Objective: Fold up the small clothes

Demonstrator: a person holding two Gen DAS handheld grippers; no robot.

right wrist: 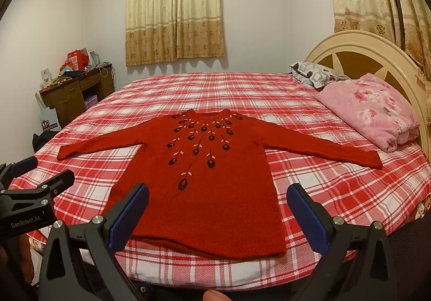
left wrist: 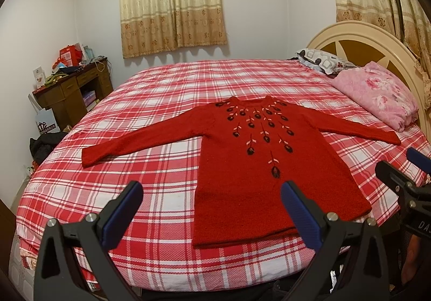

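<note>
A red knitted sweater (left wrist: 256, 166) with dark embroidered flowers lies flat and face up on the bed, both sleeves spread out sideways; it also shows in the right wrist view (right wrist: 210, 193). My left gripper (left wrist: 211, 193) is open and empty, held above the bed's near edge, left of the sweater's hem. My right gripper (right wrist: 216, 198) is open and empty, held above the hem. Each gripper shows at the edge of the other's view, the right gripper (left wrist: 404, 177) and the left gripper (right wrist: 37, 177).
The bed has a red and white plaid sheet (left wrist: 150, 117). A folded pink floral quilt (left wrist: 377, 96) and a patterned pillow (left wrist: 320, 59) lie by the cream headboard (left wrist: 358, 39). A cluttered wooden desk (left wrist: 72, 85) stands at the far left. Curtains hang behind.
</note>
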